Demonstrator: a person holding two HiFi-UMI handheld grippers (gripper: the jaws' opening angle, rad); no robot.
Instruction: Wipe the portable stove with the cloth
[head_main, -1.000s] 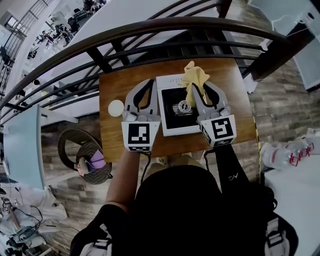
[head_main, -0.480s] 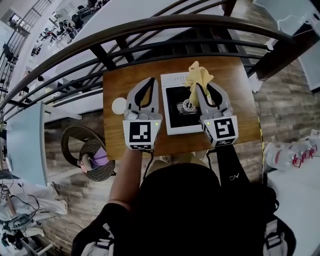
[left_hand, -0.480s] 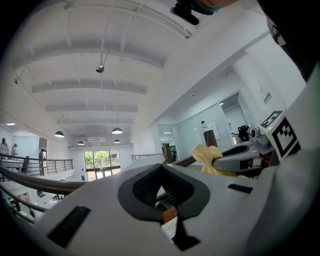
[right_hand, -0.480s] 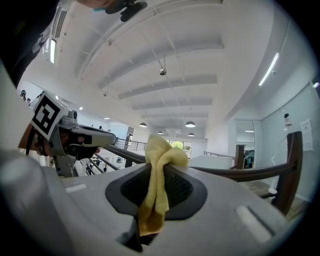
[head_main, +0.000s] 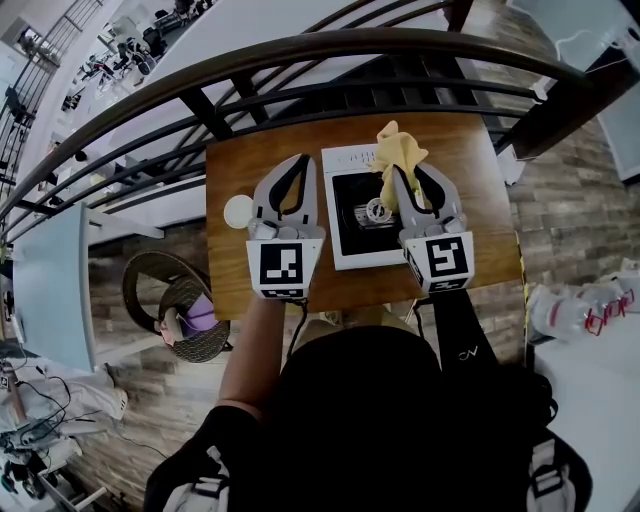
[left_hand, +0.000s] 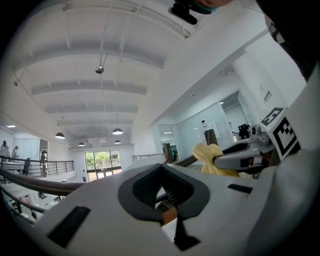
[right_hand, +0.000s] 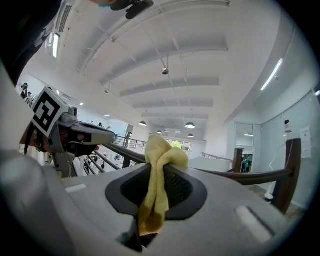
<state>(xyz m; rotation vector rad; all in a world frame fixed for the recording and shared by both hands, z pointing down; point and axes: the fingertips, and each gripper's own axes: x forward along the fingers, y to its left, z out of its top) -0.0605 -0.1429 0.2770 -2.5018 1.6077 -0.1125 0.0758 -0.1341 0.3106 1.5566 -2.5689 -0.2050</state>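
A white portable stove (head_main: 345, 165) with a black top and a round burner (head_main: 377, 210) sits mid-table on the small wooden table (head_main: 470, 160). My right gripper (head_main: 407, 168) hovers over the stove's right side, shut on a yellow cloth (head_main: 398, 148) that bunches out past its tips above the stove's far edge. In the right gripper view the cloth (right_hand: 156, 200) hangs pinched between the jaws of that gripper (right_hand: 157, 167). My left gripper (head_main: 298, 162) is over the table just left of the stove, its jaws met at the tip (left_hand: 161, 167) with nothing held.
A white round disc (head_main: 238, 211) lies on the table left of the left gripper. A dark curved railing (head_main: 300, 60) runs along the table's far side. A wicker stool (head_main: 180, 310) stands on the floor to the lower left.
The head view has shifted slightly to the right. Both grippers, the cloth and the stove keep the same positions relative to one another.
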